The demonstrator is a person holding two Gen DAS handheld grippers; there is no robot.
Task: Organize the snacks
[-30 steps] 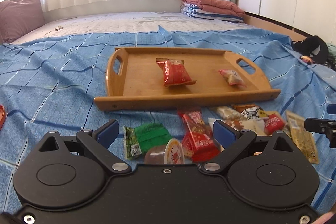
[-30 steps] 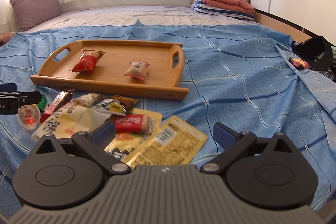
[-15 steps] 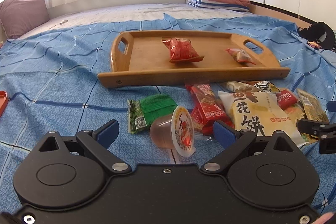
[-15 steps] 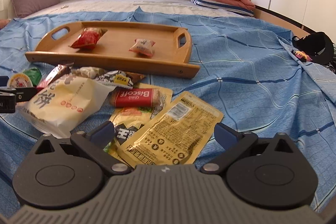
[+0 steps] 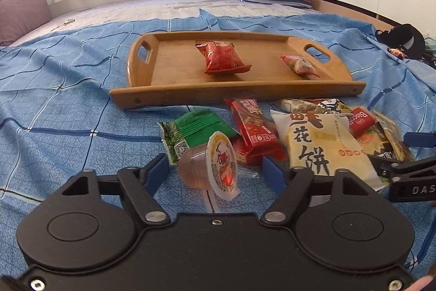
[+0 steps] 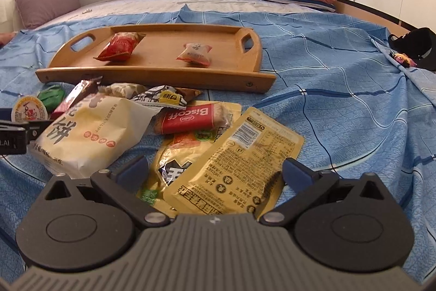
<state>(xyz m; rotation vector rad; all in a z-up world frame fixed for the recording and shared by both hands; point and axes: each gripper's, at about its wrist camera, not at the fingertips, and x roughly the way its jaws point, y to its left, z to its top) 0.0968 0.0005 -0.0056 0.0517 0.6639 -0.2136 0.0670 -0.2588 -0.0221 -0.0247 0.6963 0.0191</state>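
Left wrist view: the left gripper, jaws spread, flanks a clear plastic jelly cup with a printed foil lid lying on its side on the blue checked bedsheet; neither blue pad is seen touching it. Just beyond lie a green crinkled snack packet, a red bar wrapper and a large cream biscuit bag with black characters. The wooden two-handled tray behind holds a red foil packet and a small pink-and-white packet, well apart.

Right wrist view: the right gripper, jaws also spread, hovers over a yellow flat pouch with a barcode, which overlaps a second yellow pouch; a red Biscoff biscuit pack lies beyond. Only this view shows the pouch's printed back in full; the left view clips it at the pile's edge.

The green packet is mostly hidden here. Whether the right pads touch the pouch cannot be told. A black bag is cut off at the frame edge.
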